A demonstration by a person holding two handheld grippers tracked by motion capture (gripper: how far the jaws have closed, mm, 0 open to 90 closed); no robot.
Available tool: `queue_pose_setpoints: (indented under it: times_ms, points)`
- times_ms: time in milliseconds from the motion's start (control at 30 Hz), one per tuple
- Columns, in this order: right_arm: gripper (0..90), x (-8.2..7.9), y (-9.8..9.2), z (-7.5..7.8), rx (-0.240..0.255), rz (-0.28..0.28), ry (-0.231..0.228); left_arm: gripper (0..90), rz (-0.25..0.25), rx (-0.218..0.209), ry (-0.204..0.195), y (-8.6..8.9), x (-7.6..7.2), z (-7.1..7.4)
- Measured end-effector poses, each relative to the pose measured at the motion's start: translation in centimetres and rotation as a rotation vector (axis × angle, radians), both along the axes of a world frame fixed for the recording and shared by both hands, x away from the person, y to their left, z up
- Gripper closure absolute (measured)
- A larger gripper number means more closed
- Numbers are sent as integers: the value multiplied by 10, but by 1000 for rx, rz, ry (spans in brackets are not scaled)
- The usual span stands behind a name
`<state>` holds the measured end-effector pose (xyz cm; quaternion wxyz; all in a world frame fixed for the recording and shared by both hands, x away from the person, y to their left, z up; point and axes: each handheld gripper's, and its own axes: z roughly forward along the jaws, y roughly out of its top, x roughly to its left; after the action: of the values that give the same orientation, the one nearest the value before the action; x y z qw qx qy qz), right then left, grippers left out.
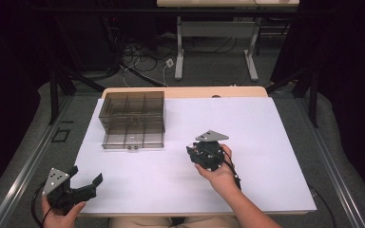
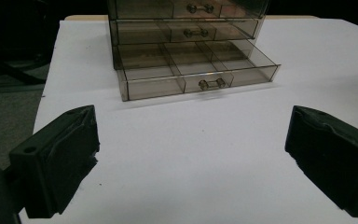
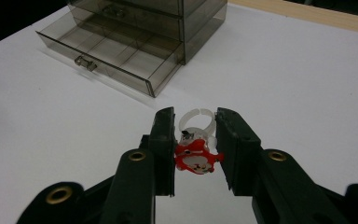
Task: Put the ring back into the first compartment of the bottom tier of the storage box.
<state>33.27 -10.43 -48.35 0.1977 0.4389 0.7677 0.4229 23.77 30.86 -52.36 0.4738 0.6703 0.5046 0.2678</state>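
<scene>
Right now my right gripper (image 3: 195,140) has its jaws clamped on a clear plastic ring with a red cartoon charm (image 3: 195,156), carried toward the smoky transparent drawer cabinet (image 1: 134,118), whose bottom drawer (image 3: 109,58) is pulled out, I judge to receive it. My left gripper (image 2: 189,154) waits near-left, jaws wide and empty.

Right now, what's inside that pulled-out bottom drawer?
The bottom drawer shows bare divided compartments, nothing in them. Its rear part sits under the smoky cabinet, too dim to judge.
</scene>
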Motion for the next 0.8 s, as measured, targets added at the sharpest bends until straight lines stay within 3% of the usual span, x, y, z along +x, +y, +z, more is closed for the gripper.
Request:
queue_pose_setpoints:
  times_ms: [800]
  points:
    - [681,17,47,22,-7,70,9,33,-2,-12,-2,1,2,0]
